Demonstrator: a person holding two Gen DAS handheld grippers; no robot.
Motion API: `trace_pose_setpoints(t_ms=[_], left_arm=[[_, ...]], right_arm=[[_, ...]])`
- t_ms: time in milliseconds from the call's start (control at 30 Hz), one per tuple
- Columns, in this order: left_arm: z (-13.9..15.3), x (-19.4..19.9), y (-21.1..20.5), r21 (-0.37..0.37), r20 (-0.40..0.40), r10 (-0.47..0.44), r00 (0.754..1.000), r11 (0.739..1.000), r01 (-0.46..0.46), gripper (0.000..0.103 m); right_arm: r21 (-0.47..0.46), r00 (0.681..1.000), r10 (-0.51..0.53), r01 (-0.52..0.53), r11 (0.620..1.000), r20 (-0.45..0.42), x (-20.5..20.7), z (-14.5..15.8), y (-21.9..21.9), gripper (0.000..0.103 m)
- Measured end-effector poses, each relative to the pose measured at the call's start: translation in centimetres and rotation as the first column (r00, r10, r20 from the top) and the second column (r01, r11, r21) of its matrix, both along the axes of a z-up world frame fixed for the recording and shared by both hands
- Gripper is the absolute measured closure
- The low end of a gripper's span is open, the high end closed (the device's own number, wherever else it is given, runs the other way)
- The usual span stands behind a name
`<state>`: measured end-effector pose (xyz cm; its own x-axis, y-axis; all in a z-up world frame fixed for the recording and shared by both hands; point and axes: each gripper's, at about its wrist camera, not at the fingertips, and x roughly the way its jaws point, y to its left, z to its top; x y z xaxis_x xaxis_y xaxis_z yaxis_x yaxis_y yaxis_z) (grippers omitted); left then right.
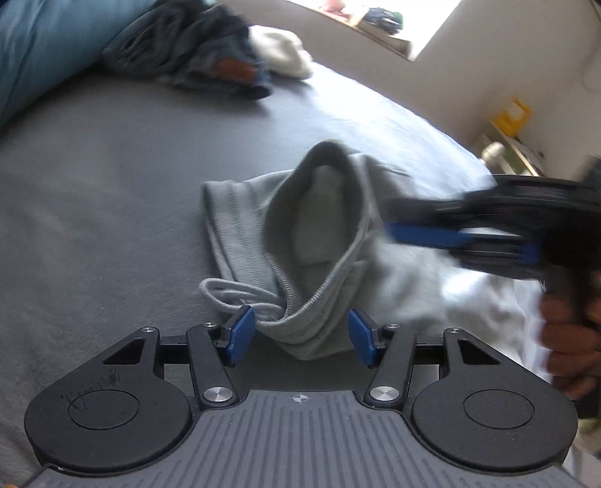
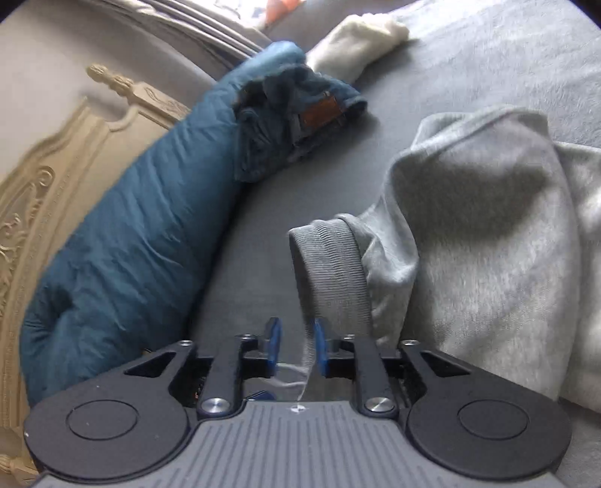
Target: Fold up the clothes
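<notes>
Your grey sweatshirt (image 1: 330,240) lies crumpled on the dark grey bed sheet (image 1: 112,187), soft fleece with a ribbed knit band (image 1: 304,323) and a looped pale drawstring (image 1: 233,292), the hood standing open like a hollow pocket. In your left wrist view the ribbed band sits between the blue pads of your left gripper (image 1: 302,336), toward 12 o'clock from the body; the left pad touches the drawstring, but the right pad stands clear of the cloth, so these jaws are apart and press on nothing. Your right gripper (image 1: 398,225) comes in blurred from 3 o'clock, its tips against the hood's edge, held by your hand (image 1: 571,330). In the right wrist view a ribbed cuff (image 2: 330,270) hangs at 12 o'clock of your right gripper (image 2: 298,347), and a thin blurred strip of cloth and a white cord run down through the gap; the pads stand narrowly apart and I cannot tell whether they pinch it. Beyond, at 11 o'clock, lie folded blue jeans (image 2: 300,120) with a brown leather patch (image 2: 319,109) whose writing is unreadable, a cream knit garment (image 2: 360,33), a teal quilted duvet (image 2: 131,244) and a carved cream headboard (image 2: 45,169).
</notes>
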<state>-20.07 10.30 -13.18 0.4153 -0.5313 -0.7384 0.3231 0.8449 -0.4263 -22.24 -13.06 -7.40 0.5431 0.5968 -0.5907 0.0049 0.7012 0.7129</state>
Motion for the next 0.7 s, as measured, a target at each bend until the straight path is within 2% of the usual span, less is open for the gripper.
trace_pose_setpoints(t_ms=[100, 233, 333, 433, 467, 500, 533, 700], left_arm=[[-0.9, 0.9, 0.7, -0.027, -0.014, 0.024, 1.000, 0.999, -0.024, 0.048], [-1.3, 1.2, 1.2, -0.038, -0.007, 0.016, 1.000, 0.999, -0.016, 0.048], [-1.2, 1.0, 1.5, -0.024, 0.026, -0.015, 1.000, 1.000, 0.015, 0.048], [-1.0, 1.3, 1.7, -0.015, 0.062, -0.041, 0.997, 0.999, 0.042, 0.048], [-1.0, 1.6, 1.8, -0.016, 0.070, -0.043, 0.997, 0.999, 0.045, 0.048], [-1.0, 1.9, 1.8, -0.021, 0.075, -0.043, 0.996, 0.999, 0.045, 0.047], [-1.0, 2.4, 1.7, -0.026, 0.078, -0.045, 0.996, 0.999, 0.047, 0.047], [-1.1, 5.1, 0.2, -0.029, 0.107, -0.066, 0.992, 0.997, 0.069, 0.046]], right_arm=[[-0.117, 0.999, -0.004, 0.010, 0.993, 0.053, 0.2, 2.0, -0.8, 0.061], [-0.292, 0.993, 0.060, -0.027, 0.956, 0.103, 1.7, 3.8, -0.5, 0.059], [-0.481, 0.968, 0.200, -0.105, 0.870, 0.150, 4.0, 4.1, 1.2, 0.053], [-0.638, 0.924, 0.345, -0.166, 0.752, 0.167, 6.4, 4.0, 2.7, 0.041], [-0.666, 0.911, 0.382, -0.189, 0.722, 0.156, 7.3, 3.7, 2.9, 0.037], [-0.680, 0.899, 0.415, -0.217, 0.700, 0.140, 8.1, 3.3, 2.9, 0.027], [-0.685, 0.887, 0.446, -0.253, 0.683, 0.118, 8.8, 3.0, 2.8, 0.023], [-0.729, 0.830, 0.557, -0.375, 0.572, 0.011, 11.8, 0.8, 2.7, 0.016]])
